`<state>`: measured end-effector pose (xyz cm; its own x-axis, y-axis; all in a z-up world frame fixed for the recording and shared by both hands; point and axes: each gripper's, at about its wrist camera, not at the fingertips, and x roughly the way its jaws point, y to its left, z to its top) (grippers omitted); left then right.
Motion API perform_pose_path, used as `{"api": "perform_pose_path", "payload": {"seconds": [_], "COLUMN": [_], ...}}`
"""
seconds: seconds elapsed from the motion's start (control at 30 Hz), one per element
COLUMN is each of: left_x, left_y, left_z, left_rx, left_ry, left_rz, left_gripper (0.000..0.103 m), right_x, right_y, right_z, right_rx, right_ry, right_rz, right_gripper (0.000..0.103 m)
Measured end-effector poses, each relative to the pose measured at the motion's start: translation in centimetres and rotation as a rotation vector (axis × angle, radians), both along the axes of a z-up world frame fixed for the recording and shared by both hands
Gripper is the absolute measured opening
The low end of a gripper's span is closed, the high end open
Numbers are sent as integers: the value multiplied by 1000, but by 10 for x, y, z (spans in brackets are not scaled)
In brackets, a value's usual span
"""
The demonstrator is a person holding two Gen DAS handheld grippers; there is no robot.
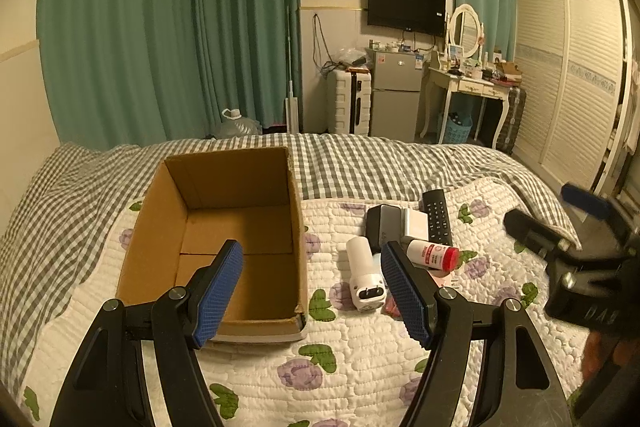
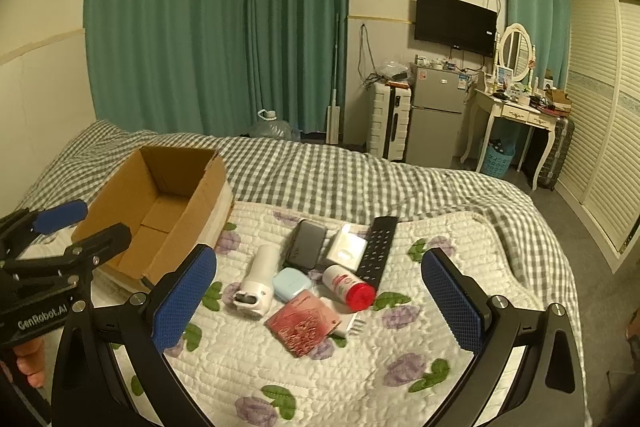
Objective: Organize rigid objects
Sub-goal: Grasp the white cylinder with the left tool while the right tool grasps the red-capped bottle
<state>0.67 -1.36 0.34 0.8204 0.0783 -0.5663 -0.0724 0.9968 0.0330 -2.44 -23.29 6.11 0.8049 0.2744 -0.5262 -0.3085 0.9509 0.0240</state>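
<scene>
"GenRobot.AI" in white on the black body of the left gripper [image 2: 76, 223].

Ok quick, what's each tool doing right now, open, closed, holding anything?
Left tool: open, holding nothing, above the cardboard box.
Right tool: open, holding nothing.

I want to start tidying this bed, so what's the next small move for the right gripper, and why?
Probably ease the right gripper down over the red-capped bottle. The cardboard box looks empty, both grippers are open and hold nothing, and the bottle lies loose on the quilt, near the middle of the right gripper's view.
</scene>
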Motion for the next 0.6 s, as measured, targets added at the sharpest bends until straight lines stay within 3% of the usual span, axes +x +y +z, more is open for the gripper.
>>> {"api": "perform_pose_path", "payload": {"seconds": [0.23,0.43,0.6], "left_x": [23,56,82], "left_y": [-38,-69,-72], "left_z": [-30,-81,-107], "left_rx": [1,5,-8], "left_ry": [99,232,275], "left_rz": [-61,-99,-85], "left_gripper": [74,72,72], "right_x": [25,49,74], "right_y": [-24,-36,-38], "right_z": [-1,-25,-50], "right_rx": [-90,-206,-229], "right_ry": [21,88,170], "right_rz": [-15,38,117], "right_gripper": [103,103,96]}}
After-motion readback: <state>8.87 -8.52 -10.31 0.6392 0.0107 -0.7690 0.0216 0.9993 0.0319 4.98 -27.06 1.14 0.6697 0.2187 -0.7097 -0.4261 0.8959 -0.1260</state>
